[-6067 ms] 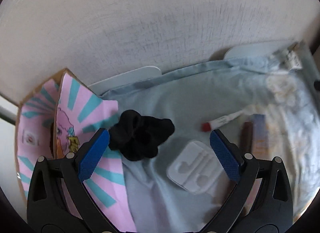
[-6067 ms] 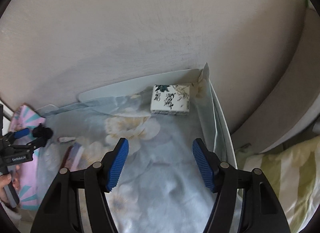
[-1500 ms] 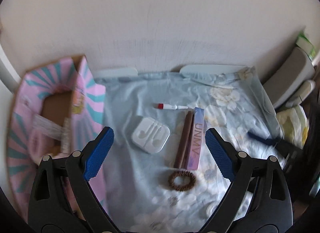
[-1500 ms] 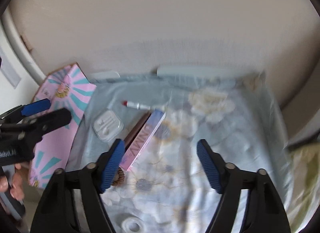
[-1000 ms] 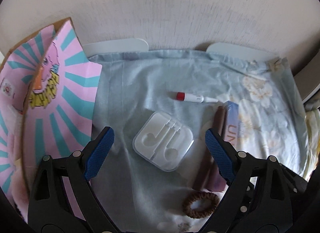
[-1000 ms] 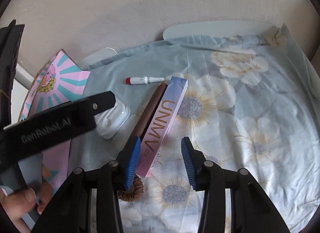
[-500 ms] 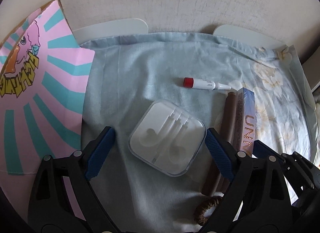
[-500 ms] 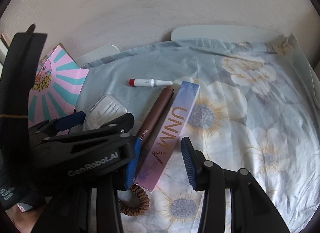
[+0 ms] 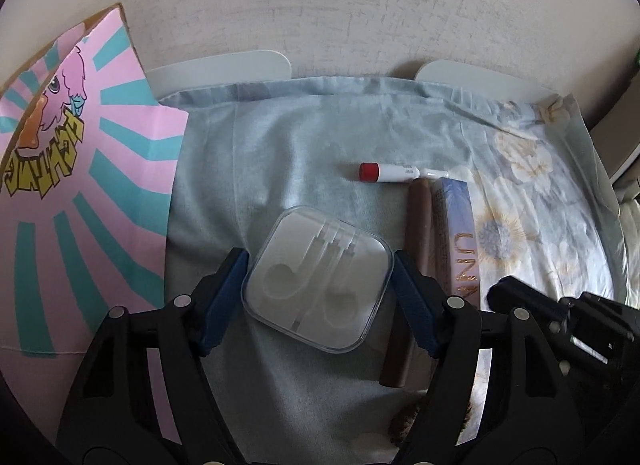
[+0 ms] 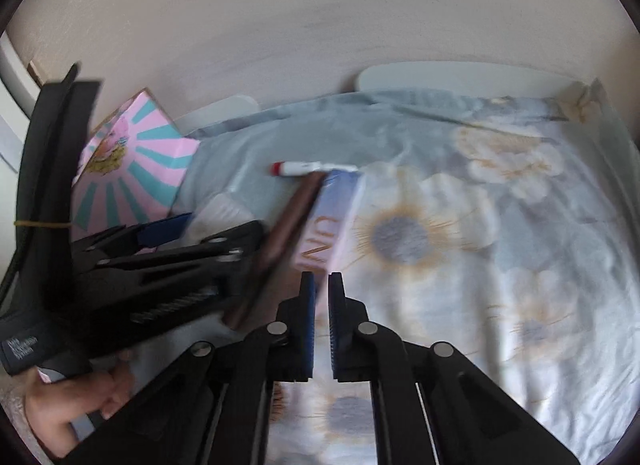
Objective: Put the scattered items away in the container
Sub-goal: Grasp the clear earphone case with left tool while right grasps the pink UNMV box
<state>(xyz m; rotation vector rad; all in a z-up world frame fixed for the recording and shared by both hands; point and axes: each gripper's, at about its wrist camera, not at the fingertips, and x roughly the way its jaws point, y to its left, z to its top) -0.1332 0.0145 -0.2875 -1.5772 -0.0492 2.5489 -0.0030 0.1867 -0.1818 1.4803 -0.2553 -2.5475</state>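
Left wrist view: the left gripper [image 9: 318,289] brackets the clear earphone case [image 9: 318,279] on the blue cloth [image 9: 280,153], pads at its sides (contact unclear). The right gripper [image 10: 319,319] is nearly closed, empty, above the pink box [image 10: 328,225]. Next: squeeze, lift, carry left to the pink carton [image 9: 80,169].

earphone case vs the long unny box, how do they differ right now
The earphone case is squarish, clear and white; the long box is slim, lilac-blue with gold lettering. The case sits between the left gripper's blue pads, which touch its sides; the box's near end lies by the right gripper, whose jaws are nearly shut with nothing clearly between them. Both lie flat on the floral cloth.
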